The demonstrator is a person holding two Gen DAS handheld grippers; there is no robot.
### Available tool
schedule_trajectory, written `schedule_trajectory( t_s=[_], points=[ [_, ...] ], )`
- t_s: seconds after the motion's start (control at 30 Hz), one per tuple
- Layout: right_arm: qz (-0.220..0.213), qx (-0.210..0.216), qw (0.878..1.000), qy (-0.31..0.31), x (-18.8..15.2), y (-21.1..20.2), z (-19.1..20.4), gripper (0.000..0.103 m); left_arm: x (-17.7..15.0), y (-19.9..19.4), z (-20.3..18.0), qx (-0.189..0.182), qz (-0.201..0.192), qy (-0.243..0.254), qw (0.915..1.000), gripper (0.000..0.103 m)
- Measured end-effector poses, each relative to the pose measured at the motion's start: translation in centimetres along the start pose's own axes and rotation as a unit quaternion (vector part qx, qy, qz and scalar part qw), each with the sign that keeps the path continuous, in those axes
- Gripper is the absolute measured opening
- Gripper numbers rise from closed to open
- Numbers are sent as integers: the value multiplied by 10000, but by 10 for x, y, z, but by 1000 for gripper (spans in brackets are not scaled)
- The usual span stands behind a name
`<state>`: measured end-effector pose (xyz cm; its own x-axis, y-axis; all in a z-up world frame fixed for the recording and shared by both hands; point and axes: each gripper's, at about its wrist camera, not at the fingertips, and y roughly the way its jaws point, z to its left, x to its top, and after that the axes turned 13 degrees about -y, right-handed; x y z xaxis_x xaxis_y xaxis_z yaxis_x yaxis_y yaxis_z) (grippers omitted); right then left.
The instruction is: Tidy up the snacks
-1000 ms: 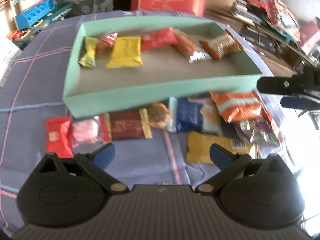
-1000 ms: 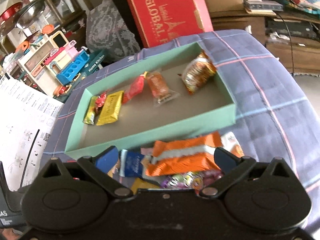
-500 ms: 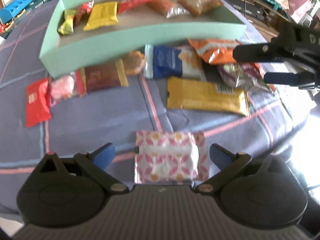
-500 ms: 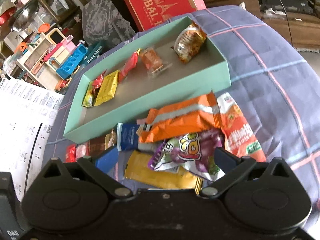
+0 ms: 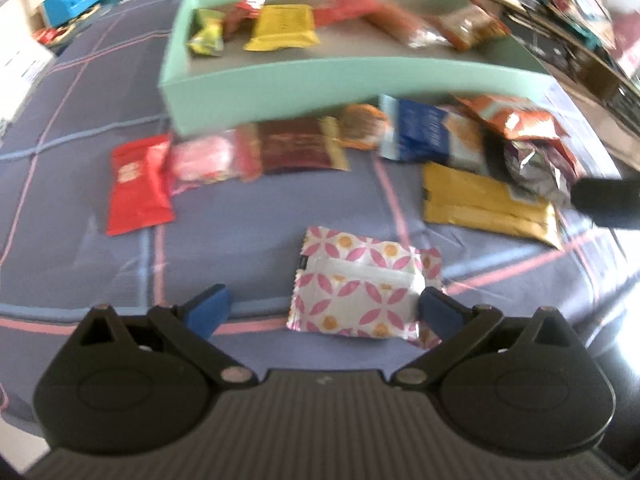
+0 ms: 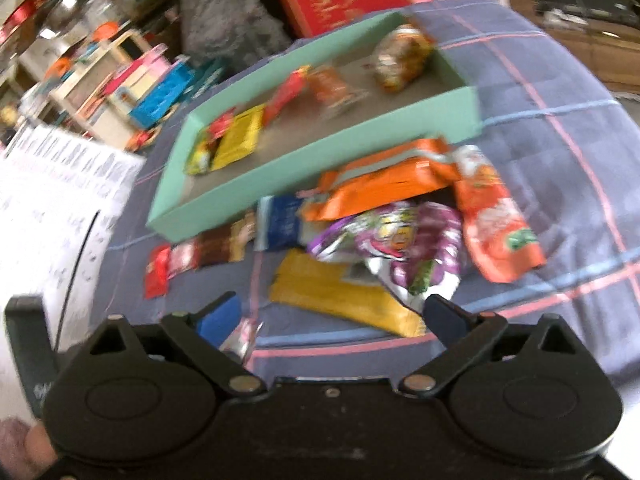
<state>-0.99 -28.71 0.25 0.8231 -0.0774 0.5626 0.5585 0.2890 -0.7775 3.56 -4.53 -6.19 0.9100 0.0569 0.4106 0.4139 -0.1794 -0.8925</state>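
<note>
Both our left gripper [image 5: 322, 310] and right gripper [image 6: 332, 318] are spread wide, holding nothing. The pink-flower packet [image 5: 360, 284] lies flat on the checked cloth, near the left one. Looks like light, crinkly, slippery foil, so we'd pinch across its short sides.

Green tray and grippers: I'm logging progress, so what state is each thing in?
Green tray: open-topped, partly filled with snacks.
Pink patterned packet: sealed, flat on the cloth, outside the tray.
Left gripper: open, empty.
Right gripper: open, empty.
</note>
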Motion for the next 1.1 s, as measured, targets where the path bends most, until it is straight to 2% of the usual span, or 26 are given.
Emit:
schedule_trajectory(
  t_s=[0.1,0.17,0.43,0.6,0.73,0.87,0.97,1.1],
  points=[
    [38,66,9992,-404,10,14,19,95,3,0,11,-12,-9,-168,9999,103],
    [8,108,9982,-596,18,28,28,88,1,-3,14,-10,-42,-186,9998,103],
    [82,-328,9946,-977,39,65,31,88,3,-6,27,-9,-96,-448,9989,103],
    [157,-291,9944,-1003,38,63,34,88,6,-4,21,-152,-103,-512,9985,103],
    [61,-152,9939,-1094,43,54,44,86,2,-1,16,-72,-305,-429,9986,103],
    [100,-60,9913,-1314,50,60,65,69,2,-1,21,-39,-404,-447,9982,103],
    [74,20,9899,-1416,53,61,78,68,5,-2,33,25,-456,-515,9976,103],
    [457,176,9896,-1352,50,78,79,68,8,-3,48,90,-516,-697,9962,103]
  ],
)
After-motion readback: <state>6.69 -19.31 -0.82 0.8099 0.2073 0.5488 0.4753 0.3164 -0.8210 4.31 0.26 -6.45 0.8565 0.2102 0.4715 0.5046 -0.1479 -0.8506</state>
